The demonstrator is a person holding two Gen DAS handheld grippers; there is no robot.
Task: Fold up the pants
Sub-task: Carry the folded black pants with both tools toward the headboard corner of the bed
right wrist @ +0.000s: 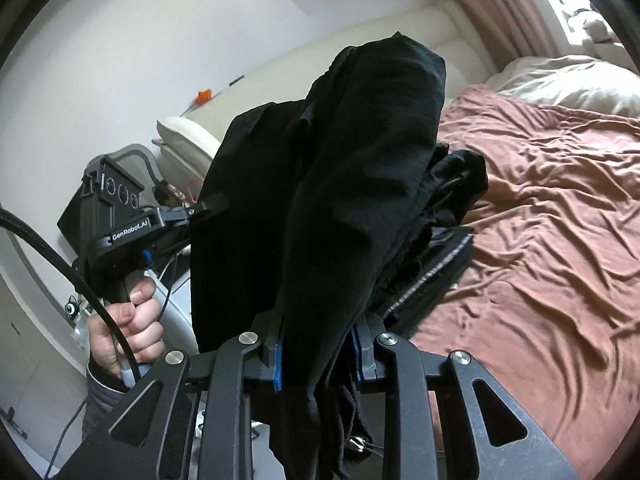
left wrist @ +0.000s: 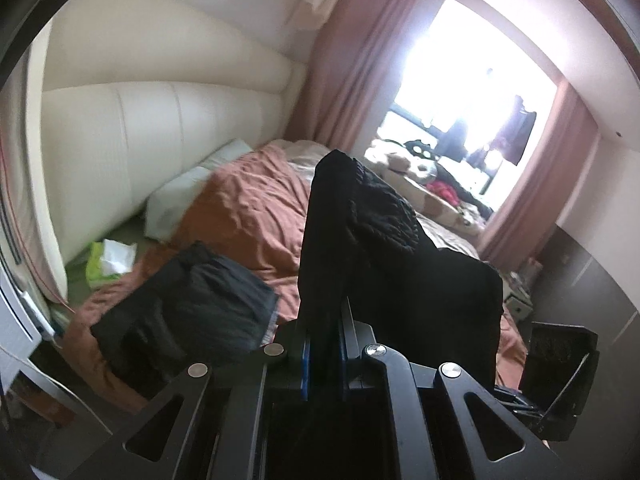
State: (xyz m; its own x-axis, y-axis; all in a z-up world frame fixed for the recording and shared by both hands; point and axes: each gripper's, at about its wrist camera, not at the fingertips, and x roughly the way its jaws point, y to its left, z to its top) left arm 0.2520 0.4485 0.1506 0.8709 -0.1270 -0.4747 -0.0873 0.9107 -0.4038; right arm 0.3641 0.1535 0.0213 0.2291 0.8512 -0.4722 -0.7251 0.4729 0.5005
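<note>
The black pants point(left wrist: 384, 240) hang in the air above the bed, held by both grippers. My left gripper point(left wrist: 324, 344) is shut on one part of the black cloth, which drapes over its fingers. My right gripper point(right wrist: 316, 356) is shut on another part of the pants point(right wrist: 340, 184), which cover its fingers and hang below them. The left gripper body point(right wrist: 128, 224) and the hand holding it show at the left of the right wrist view, its tip clamped on the cloth edge. The right gripper body point(left wrist: 556, 376) shows at the lower right of the left wrist view.
A bed with a rumpled rust-brown sheet point(right wrist: 540, 208) lies below. A folded dark garment point(left wrist: 188, 304) rests on the sheet. White pillows point(left wrist: 180, 196), a green tissue pack point(left wrist: 108, 260), a cream padded headboard point(left wrist: 140, 128), pink curtains and a bright window point(left wrist: 460, 80) lie beyond.
</note>
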